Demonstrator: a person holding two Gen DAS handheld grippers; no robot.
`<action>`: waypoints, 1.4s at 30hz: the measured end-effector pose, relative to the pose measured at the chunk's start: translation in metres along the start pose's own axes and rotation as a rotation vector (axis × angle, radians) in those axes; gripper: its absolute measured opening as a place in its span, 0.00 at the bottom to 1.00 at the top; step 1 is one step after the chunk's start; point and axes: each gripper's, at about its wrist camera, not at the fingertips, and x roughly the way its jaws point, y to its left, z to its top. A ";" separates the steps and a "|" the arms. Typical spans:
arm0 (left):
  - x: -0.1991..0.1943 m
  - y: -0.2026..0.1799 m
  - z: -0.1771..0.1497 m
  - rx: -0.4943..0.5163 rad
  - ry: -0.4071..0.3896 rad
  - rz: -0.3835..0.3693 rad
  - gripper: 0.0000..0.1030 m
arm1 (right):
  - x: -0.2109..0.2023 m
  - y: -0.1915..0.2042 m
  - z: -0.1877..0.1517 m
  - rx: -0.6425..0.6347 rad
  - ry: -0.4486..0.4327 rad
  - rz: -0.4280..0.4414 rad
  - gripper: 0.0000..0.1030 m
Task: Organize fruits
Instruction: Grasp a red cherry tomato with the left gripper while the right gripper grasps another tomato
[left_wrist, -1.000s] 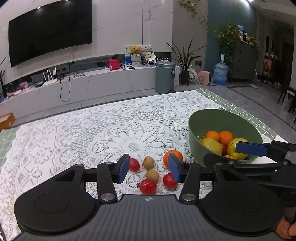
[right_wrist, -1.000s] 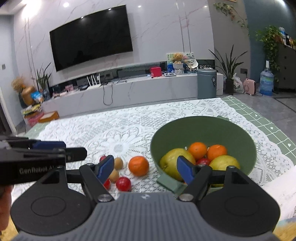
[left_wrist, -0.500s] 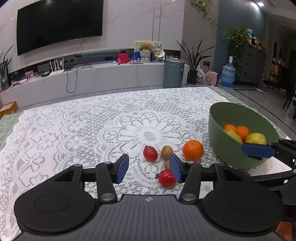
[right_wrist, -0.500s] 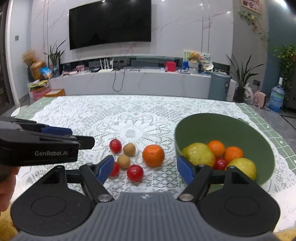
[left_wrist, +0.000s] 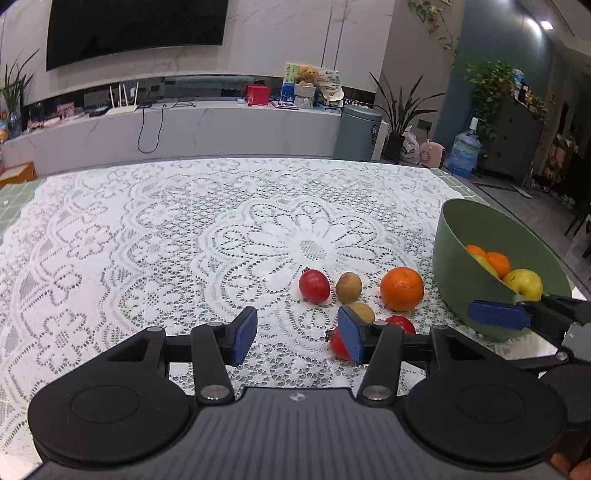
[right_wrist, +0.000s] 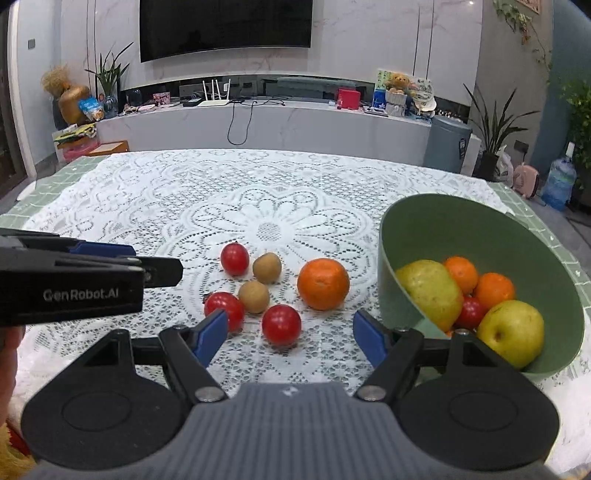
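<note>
A green bowl (right_wrist: 524, 236) at the right holds oranges, yellow apples and a red fruit; it also shows in the left wrist view (left_wrist: 458, 273). Left of it on the lace cloth lie an orange (right_wrist: 323, 283), three red tomatoes, one nearest me (right_wrist: 281, 324), and two brown kiwis, one of them (right_wrist: 266, 267) beside the far tomato. My right gripper (right_wrist: 290, 336) is open and empty, just short of the near tomato. My left gripper (left_wrist: 297, 335) is open and empty, left of the fruits; its right finger hides part of a tomato (left_wrist: 338, 345).
A white lace cloth (left_wrist: 184, 236) covers a green-tiled table. The left gripper's body (right_wrist: 70, 284) reaches in from the left of the right wrist view. A TV wall, low cabinet, bin and plants stand beyond the table.
Both grippers have pulled back and swung left, so the loose fruits and bowl now sit further right in the views. Both stay open. No fruit has moved.
</note>
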 end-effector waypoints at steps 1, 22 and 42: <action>0.000 0.001 0.000 -0.004 0.001 -0.001 0.58 | 0.001 0.001 0.000 -0.004 -0.002 -0.005 0.70; 0.030 -0.014 -0.007 -0.008 0.135 -0.170 0.46 | 0.012 0.015 -0.006 -0.079 0.057 -0.022 0.40; 0.047 -0.016 -0.008 -0.027 0.136 -0.146 0.36 | 0.029 0.009 -0.003 -0.022 0.116 -0.006 0.40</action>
